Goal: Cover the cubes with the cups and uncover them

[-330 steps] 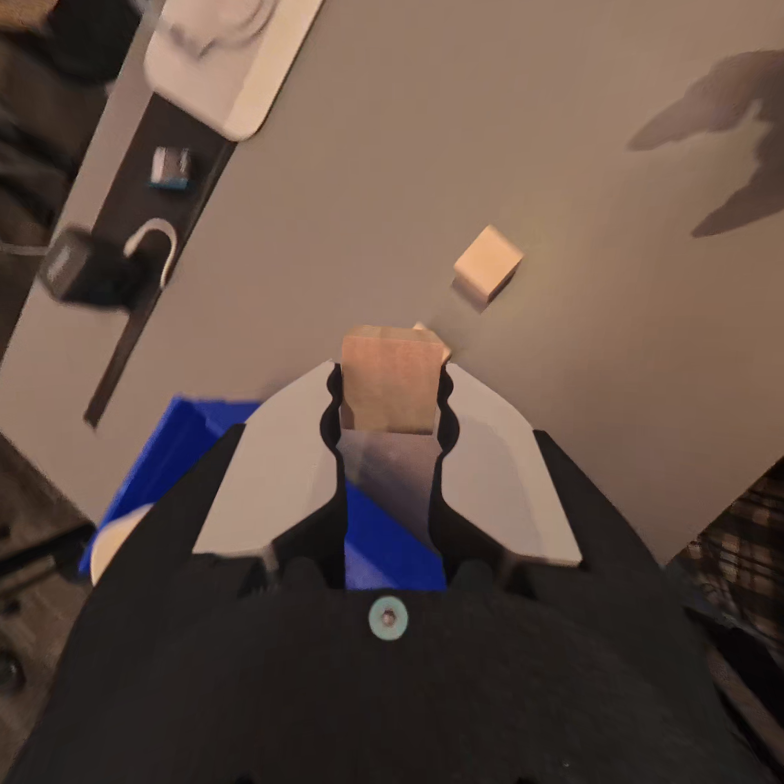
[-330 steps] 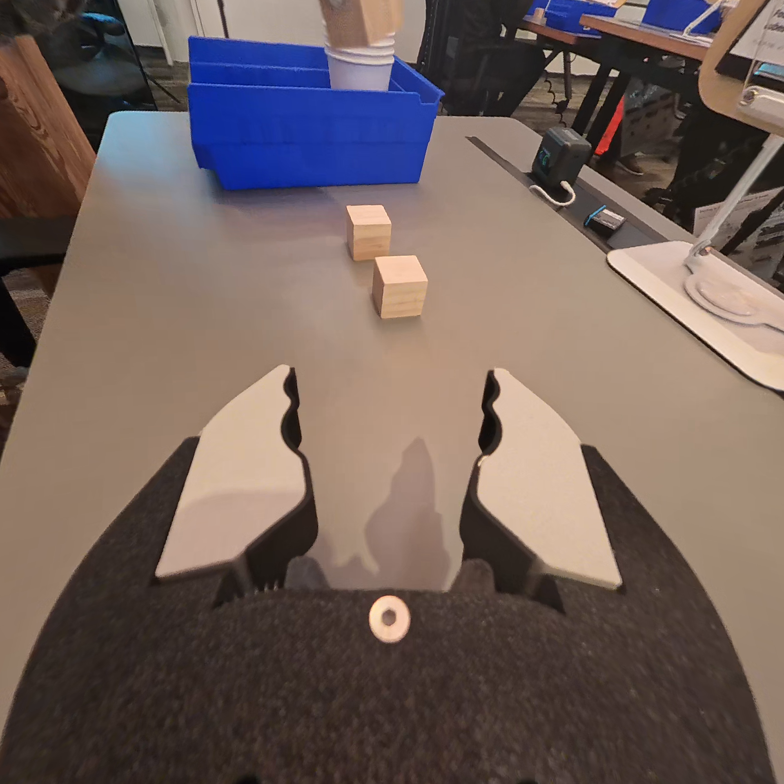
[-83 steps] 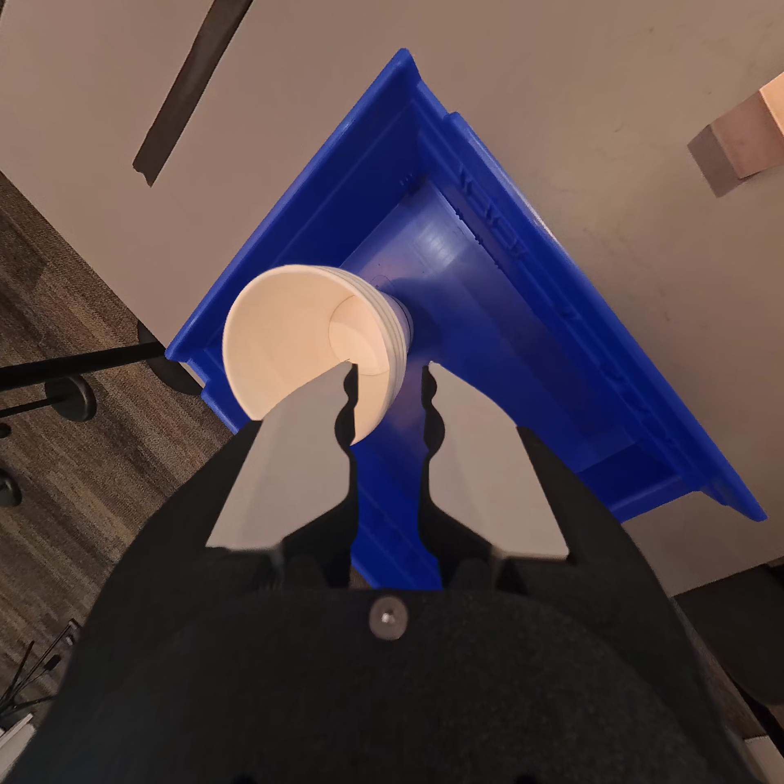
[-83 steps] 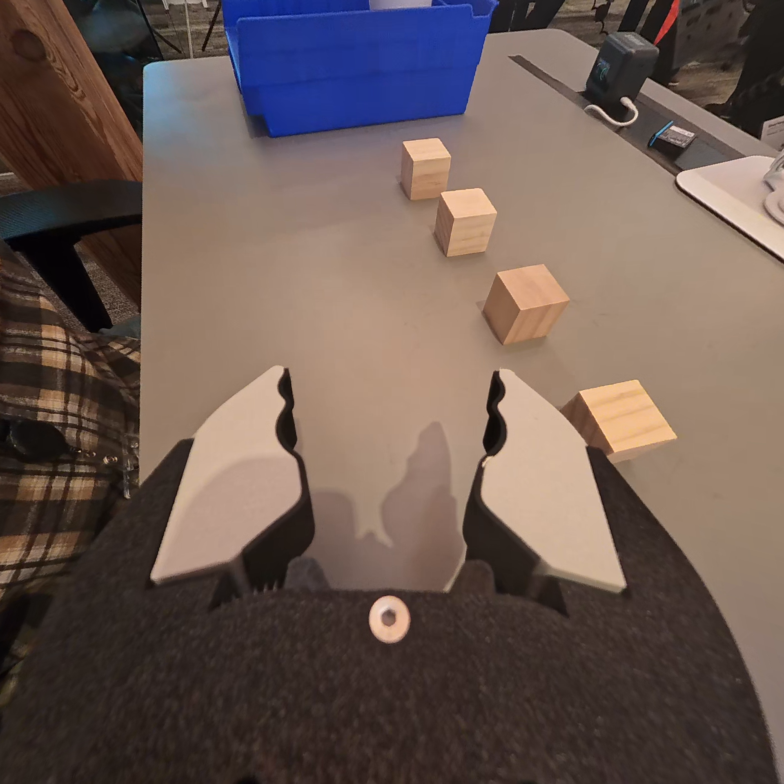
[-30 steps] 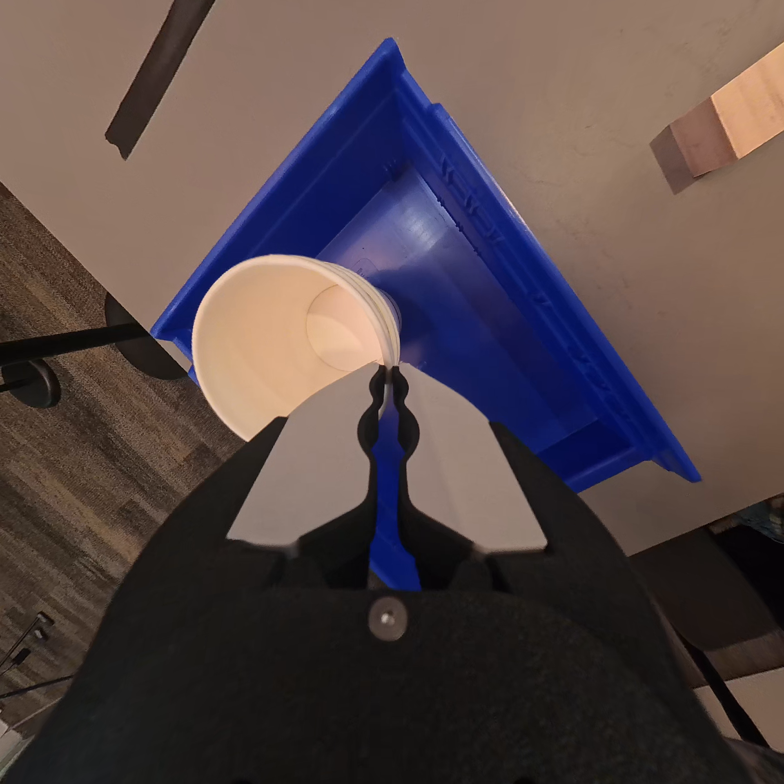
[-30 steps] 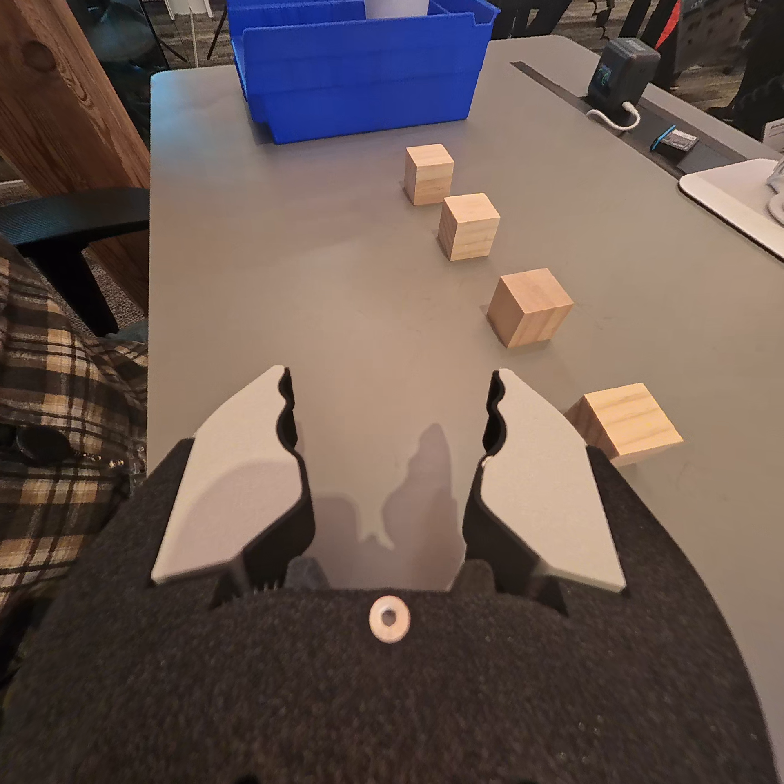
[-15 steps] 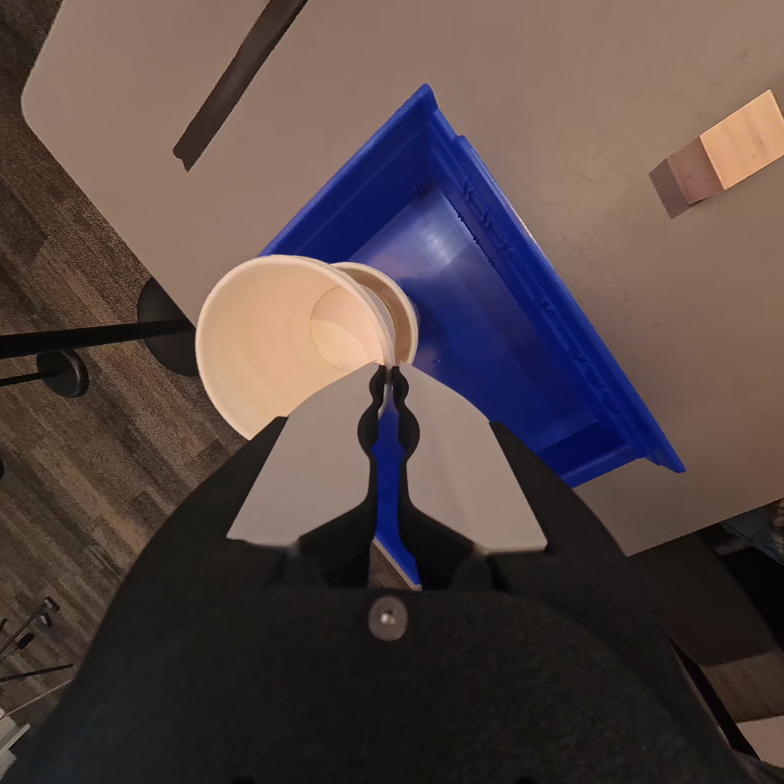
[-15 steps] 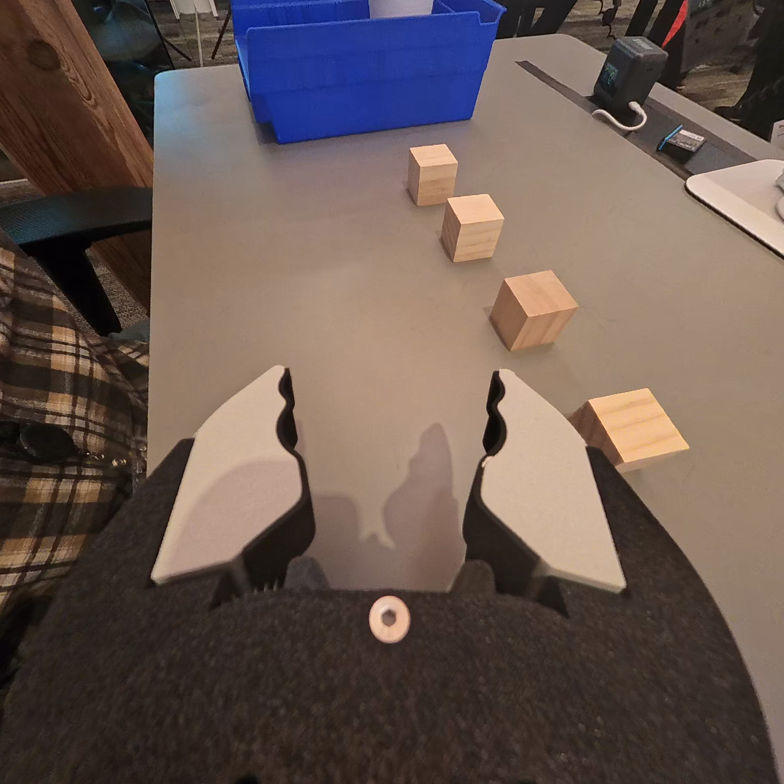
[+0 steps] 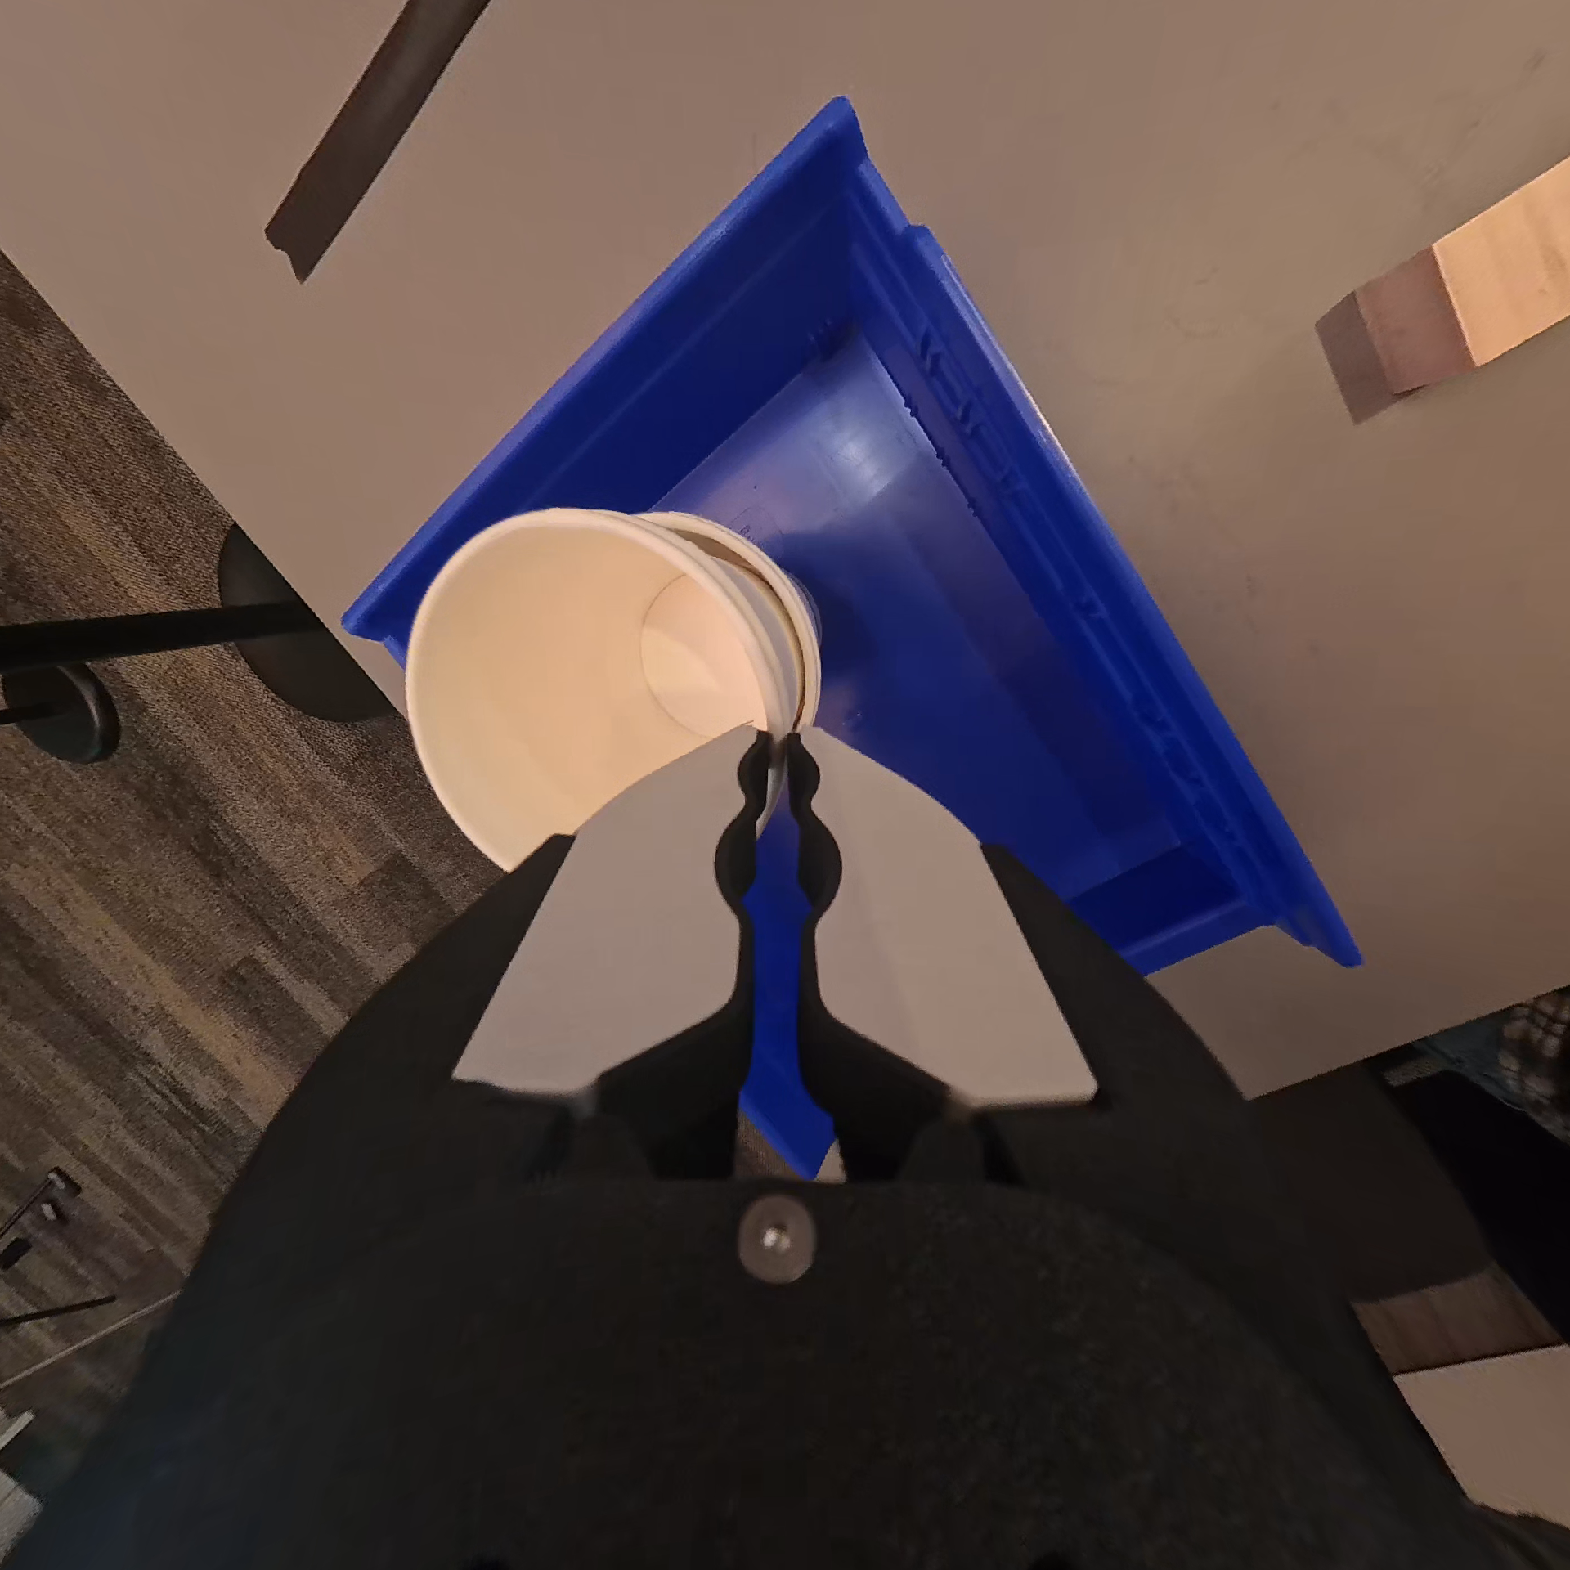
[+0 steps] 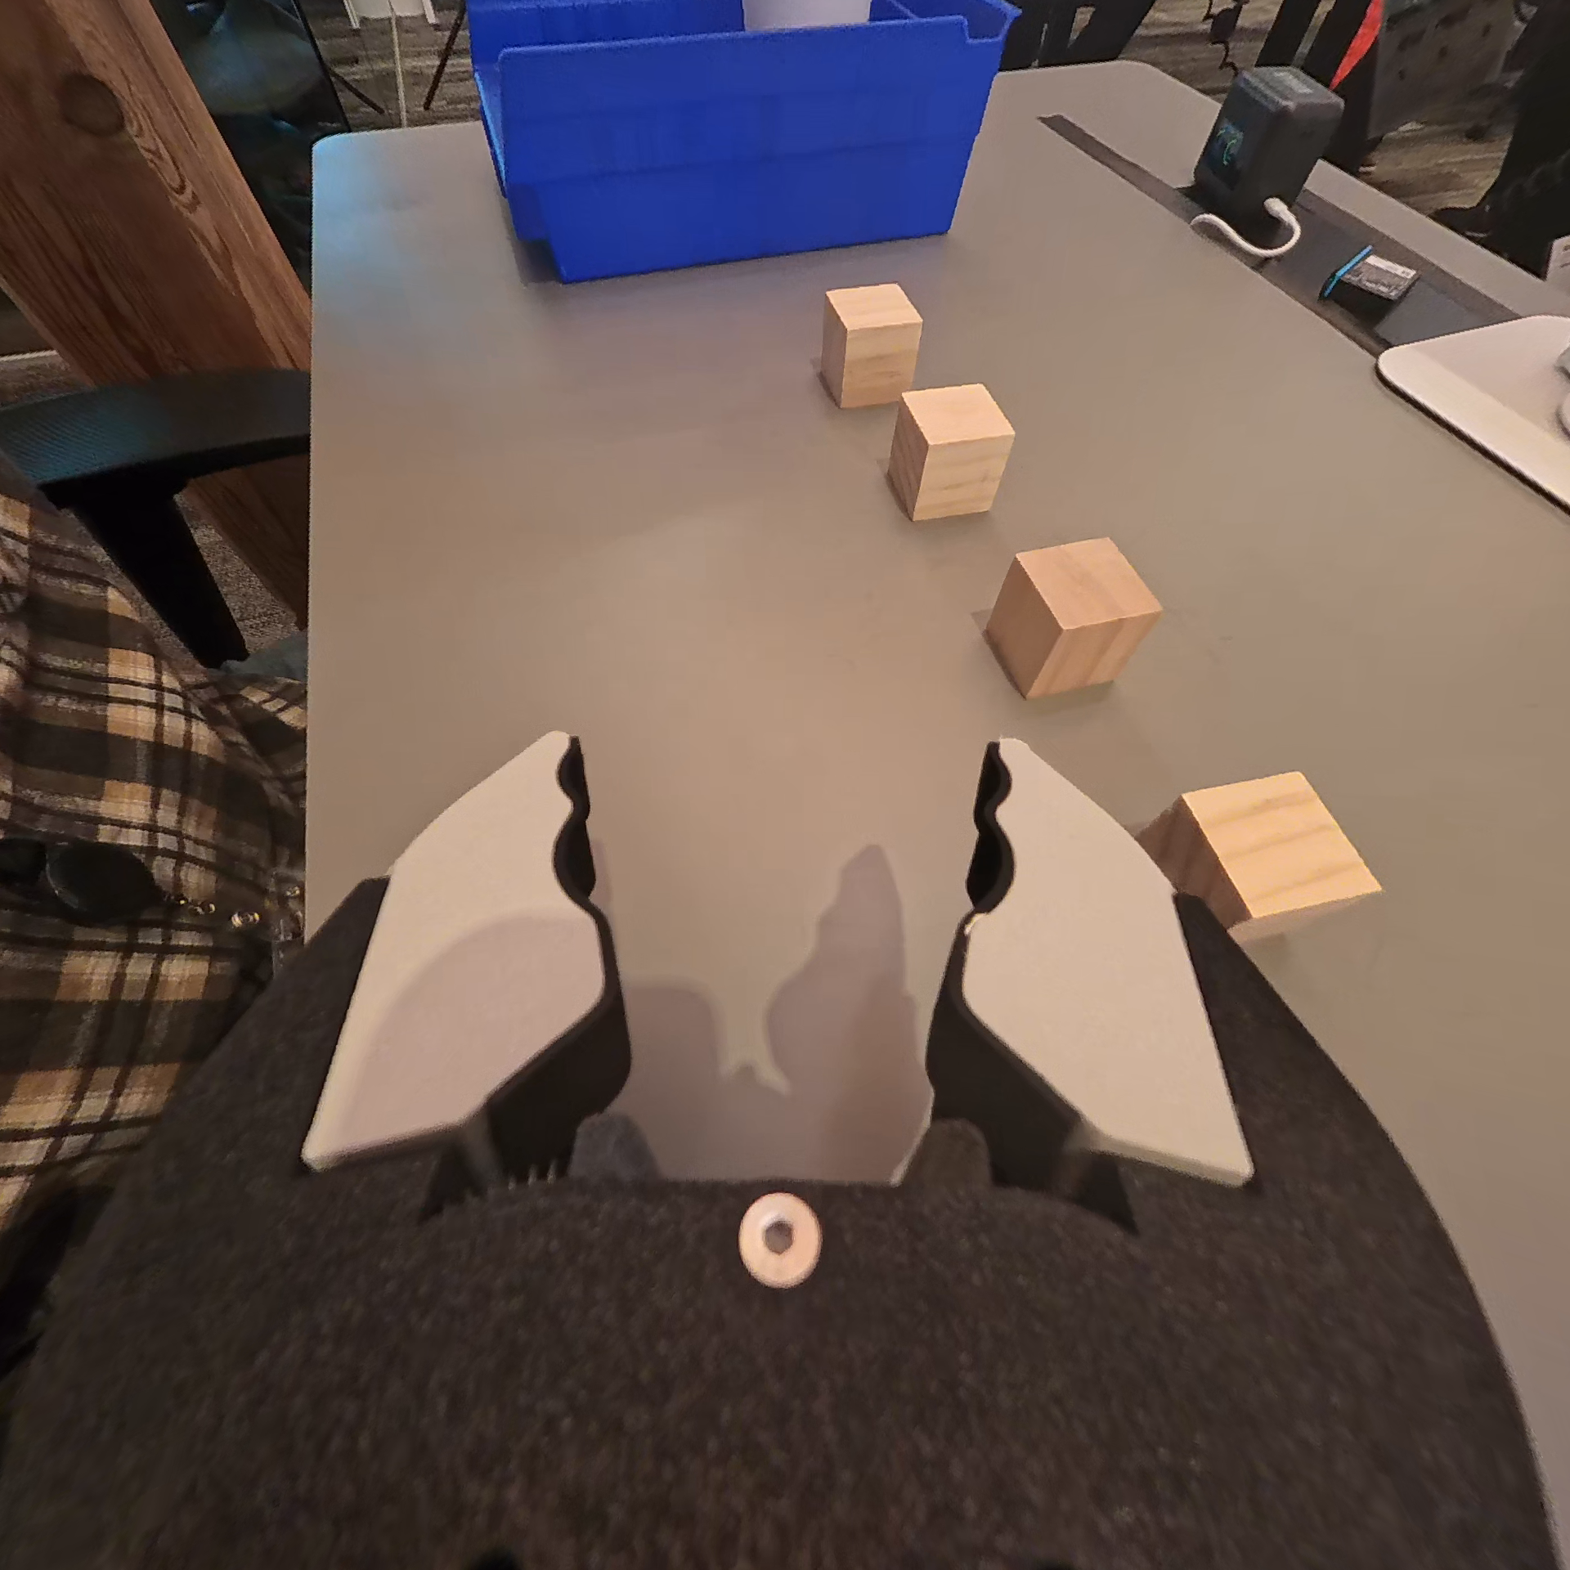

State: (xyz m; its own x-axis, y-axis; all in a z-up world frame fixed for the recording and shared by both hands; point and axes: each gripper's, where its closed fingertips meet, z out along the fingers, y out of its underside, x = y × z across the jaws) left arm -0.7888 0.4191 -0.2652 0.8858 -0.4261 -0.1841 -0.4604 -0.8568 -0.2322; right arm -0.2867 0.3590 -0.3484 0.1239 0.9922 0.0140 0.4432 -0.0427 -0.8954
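My left gripper [image 9: 777,741] is shut on the rim of a white paper cup [image 9: 578,680], the top one of a nested stack standing in the blue bin [image 9: 646,374]. One wooden cube [image 9: 1444,314] shows at the upper right of the left wrist view. In the right wrist view several wooden cubes stand in a row on the grey table [image 10: 595,552]: the farthest [image 10: 872,344], two between [image 10: 951,450] [image 10: 1075,616], and the nearest [image 10: 1266,845] just right of my right finger. My right gripper [image 10: 782,756] is open and empty, low over the table.
The blue bin [image 10: 739,153] sits at the table's far end with the cup top [image 10: 803,10] showing above it. A black device with a white cable [image 10: 1266,144], a small dark item [image 10: 1368,280] and a white base [image 10: 1487,399] lie at the right. A wooden post [image 10: 110,170], a chair arm [image 10: 153,425] and a plaid sleeve [image 10: 127,807] are at the left.
My left gripper let go of a cube, moved over the bin and shut on the top cup's rim; the cup has since shifted a little against the stack. My right gripper stays open, barely moving.
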